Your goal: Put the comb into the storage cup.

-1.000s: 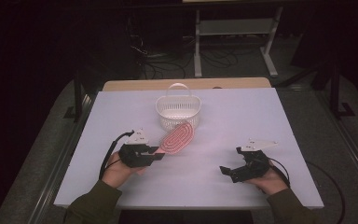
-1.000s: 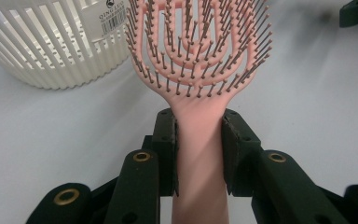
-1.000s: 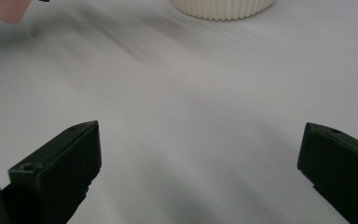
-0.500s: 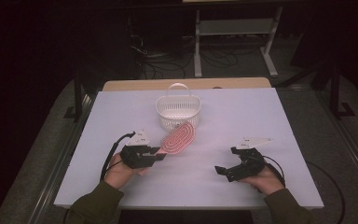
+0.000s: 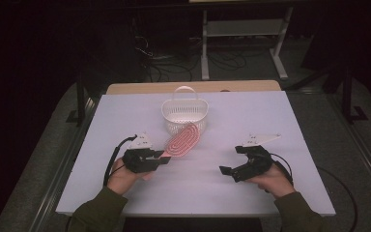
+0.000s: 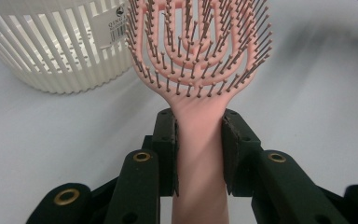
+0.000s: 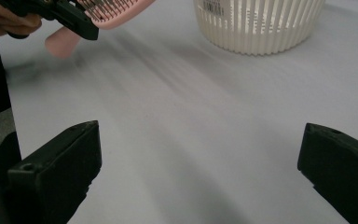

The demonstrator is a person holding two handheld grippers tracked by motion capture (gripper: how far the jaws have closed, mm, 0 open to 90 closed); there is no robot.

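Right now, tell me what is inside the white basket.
The white basket looks empty in the high view: just its slotted floor and ribbed walls show. The pink hairbrush, clamped in the left gripper, overlaps its near rim, hiding that bit of the inside.

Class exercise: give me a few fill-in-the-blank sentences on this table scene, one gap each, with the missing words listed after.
1. The left tool is shut on the brush's ____.
2. The right tool has its jaws ____ with nothing between them.
3. The white ____ with a handle stands beyond the brush.
4. The brush is ____ in colour.

Missing words: handle; open; basket; pink
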